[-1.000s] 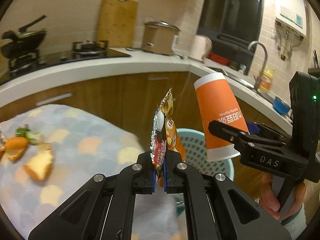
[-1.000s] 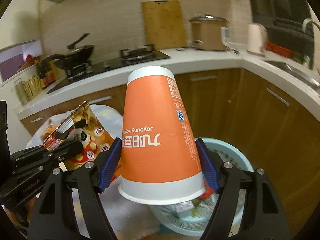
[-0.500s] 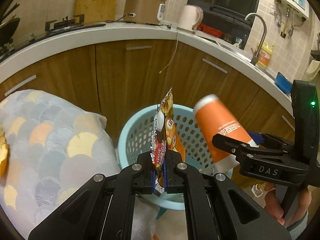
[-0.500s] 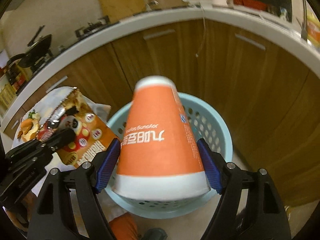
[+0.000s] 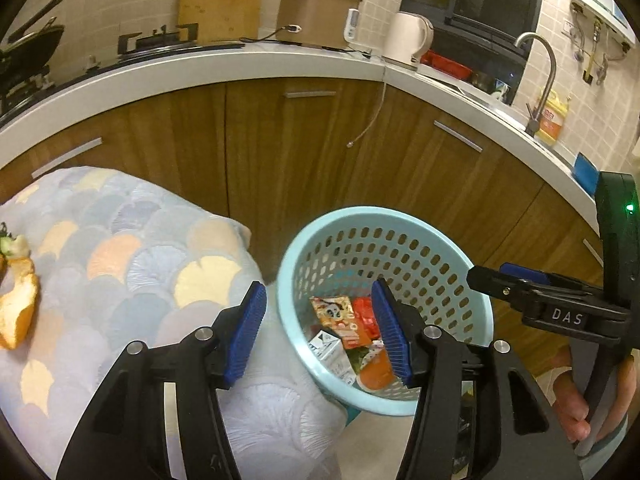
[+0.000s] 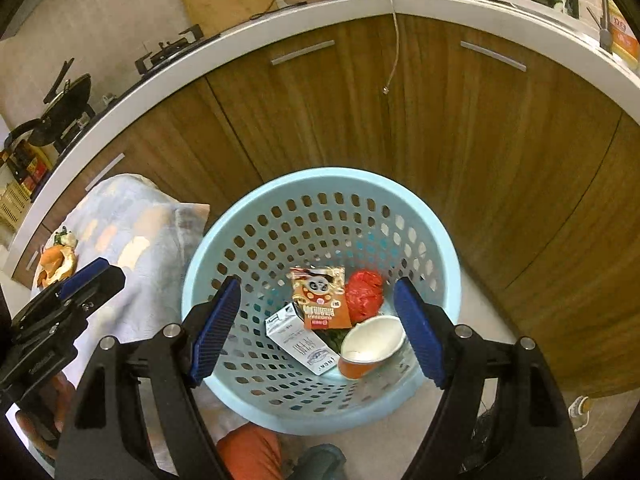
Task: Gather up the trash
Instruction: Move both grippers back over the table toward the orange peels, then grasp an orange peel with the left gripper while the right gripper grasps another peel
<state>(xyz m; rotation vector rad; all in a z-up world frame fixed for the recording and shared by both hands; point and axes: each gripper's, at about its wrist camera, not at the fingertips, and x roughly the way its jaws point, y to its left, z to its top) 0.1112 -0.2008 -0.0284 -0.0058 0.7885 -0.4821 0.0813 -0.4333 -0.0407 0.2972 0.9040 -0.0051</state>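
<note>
Left gripper [image 5: 322,330]: jaws have just been opening, nothing between them. Right gripper [image 6: 318,330]: jaws apart, empty. In the basket [image 6: 444,248], the cup [image 6: 370,346] lies at 5 o'clock of the wrapper [image 6: 322,296], beside a carton [image 6: 302,340].

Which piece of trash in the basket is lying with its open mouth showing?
The orange paper cup, on its side with its white inside visible. The snack wrapper, milk carton and red crumpled piece show no opening.
</note>
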